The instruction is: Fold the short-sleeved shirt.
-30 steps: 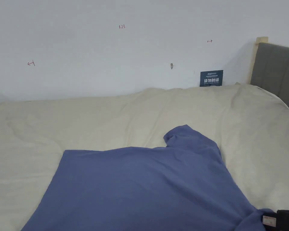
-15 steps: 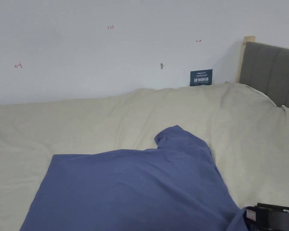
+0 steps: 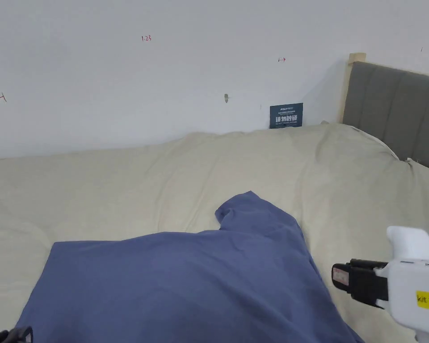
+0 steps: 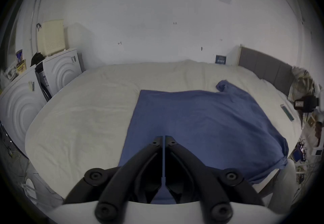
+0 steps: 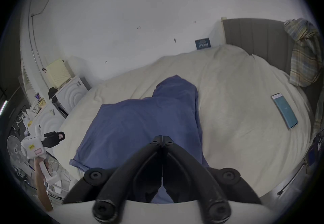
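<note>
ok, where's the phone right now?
In the right gripper view the phone lies flat on the cream bedcover, to the right of the blue shirt and apart from it, near the grey headboard.

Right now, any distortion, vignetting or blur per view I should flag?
Head view: rectilinear, even soft light, blue shirt sharp, no glare. Left gripper view: strong fisheye, black vignette corners, dim and bluish, bed edges bowed, left gripper crisp, its jaws together. Right gripper view: same fisheye and vignette, brighter; right gripper soft near the lens; phone screen carries no glare.
</note>
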